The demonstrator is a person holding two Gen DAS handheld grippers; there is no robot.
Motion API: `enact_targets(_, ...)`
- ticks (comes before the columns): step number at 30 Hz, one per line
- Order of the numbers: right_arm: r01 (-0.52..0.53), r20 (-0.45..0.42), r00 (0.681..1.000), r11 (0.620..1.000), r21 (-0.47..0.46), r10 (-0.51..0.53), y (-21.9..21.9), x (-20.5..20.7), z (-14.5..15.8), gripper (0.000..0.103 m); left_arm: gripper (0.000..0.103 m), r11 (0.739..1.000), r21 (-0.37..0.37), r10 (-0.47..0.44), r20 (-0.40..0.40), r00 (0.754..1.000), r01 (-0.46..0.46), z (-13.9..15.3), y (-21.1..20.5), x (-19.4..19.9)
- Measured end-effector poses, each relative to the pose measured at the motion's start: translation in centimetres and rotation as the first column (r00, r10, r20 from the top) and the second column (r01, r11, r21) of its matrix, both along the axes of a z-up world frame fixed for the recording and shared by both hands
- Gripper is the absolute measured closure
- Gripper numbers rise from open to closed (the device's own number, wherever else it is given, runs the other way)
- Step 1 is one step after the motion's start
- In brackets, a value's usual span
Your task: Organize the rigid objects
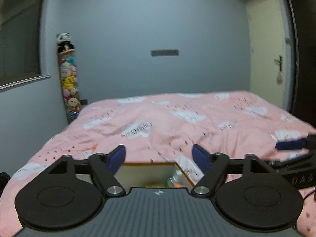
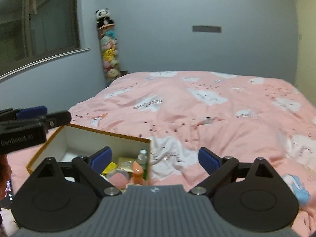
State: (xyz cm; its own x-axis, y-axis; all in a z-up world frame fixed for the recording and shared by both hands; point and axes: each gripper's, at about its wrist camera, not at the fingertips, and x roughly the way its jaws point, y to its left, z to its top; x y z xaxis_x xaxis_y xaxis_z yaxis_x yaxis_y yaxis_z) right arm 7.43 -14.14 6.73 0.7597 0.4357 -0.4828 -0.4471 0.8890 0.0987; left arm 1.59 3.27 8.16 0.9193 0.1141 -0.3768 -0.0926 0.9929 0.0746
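An open cardboard box (image 2: 102, 140) with an orange rim and white inside lies on the pink bed. In its near right corner are a clear bottle (image 2: 142, 158), a yellow packet (image 2: 110, 166), a gold packet (image 2: 126, 164), a pink round piece (image 2: 118, 177) and a peach-coloured piece (image 2: 138, 172). My right gripper (image 2: 155, 158) is open above the box's right edge, with nothing between its blue pads. My left gripper (image 1: 159, 156) is open too and empty, over the same box (image 1: 148, 172). Each gripper shows in the other's view: the left (image 2: 39, 116), the right (image 1: 292, 144).
A pink duvet (image 2: 217, 118) with white cloud prints covers the bed. A tall column of plush toys (image 2: 109, 45) stands in the far corner under a window (image 2: 39, 19). A door (image 1: 266, 49) is at the far right. A blue-and-white print or item (image 2: 298, 187) shows at the bed's right.
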Motion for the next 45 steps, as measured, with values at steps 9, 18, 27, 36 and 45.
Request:
enact_targets(9,0.102,-0.012,0.995,0.993,-0.058,-0.102,-1.4,-3.5,-3.8,0.003,0.010,1.000,-0.003,0.021,-0.168,0.986,-0.022,-5.2,-1.7,-1.4)
enact_targets(18,0.182,-0.163,0.967,0.979,-0.097,-0.196,-1.7,-2.5,-8.2,0.003,0.010,0.995,-0.047,0.074,-0.299,0.951,-0.092,-8.4,-1.3,-1.9)
enact_targets(27,0.192,-0.171,0.963,0.976,-0.099,-0.207,-1.3,-2.3,-9.5,0.003,0.010,0.993,-0.033,0.091,-0.355,0.931,-0.110,-9.4,-1.2,-1.2)
enact_targets(36,0.200,-0.179,0.961,0.976,-0.081,-0.211,-1.6,-2.2,-9.6,0.003,0.010,0.995,-0.009,0.089,-0.369,0.925,-0.099,-9.5,-1.5,-0.9)
enact_targets(45,0.200,-0.179,0.961,0.977,-0.080,-0.211,-1.6,-2.2,-9.6,0.003,0.010,0.995,-0.008,0.089,-0.370,0.925,-0.098,-9.5,-1.5,-0.9)
